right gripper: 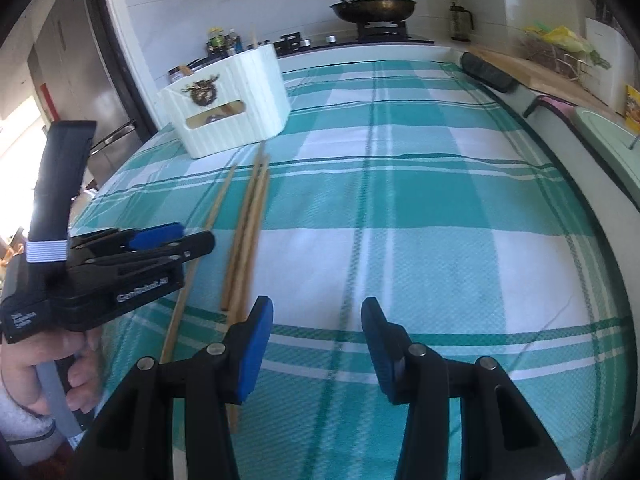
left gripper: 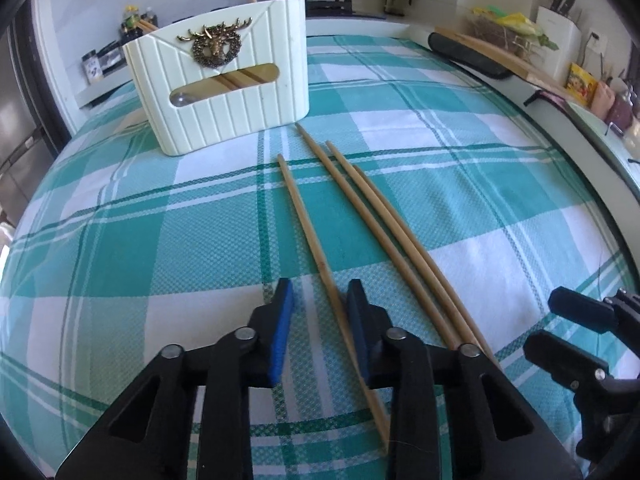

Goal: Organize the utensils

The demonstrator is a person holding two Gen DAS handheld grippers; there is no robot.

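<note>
Several bamboo chopsticks lie on the checked tablecloth. A single chopstick (left gripper: 308, 224) runs between the open jaws of my left gripper (left gripper: 320, 300), which stands around it without closing. Three more chopsticks (left gripper: 384, 236) lie together just to its right; they also show in the right wrist view (right gripper: 248, 224). A cream utensil holder (left gripper: 224, 80) with a brass deer emblem stands at the far left and holds chopsticks; it also shows in the right wrist view (right gripper: 232, 100). My right gripper (right gripper: 318, 320) is open and empty, just right of the chopsticks' near ends. The left gripper (right gripper: 160, 248) appears from the side there.
The teal and white checked cloth (right gripper: 440, 200) covers the table. A black padded bar (left gripper: 468, 54) and a wooden board (left gripper: 500, 56) lie along the far right edge. A stove with a lidded pan (right gripper: 374, 8) stands behind. A knife block (left gripper: 558, 28) is at the right.
</note>
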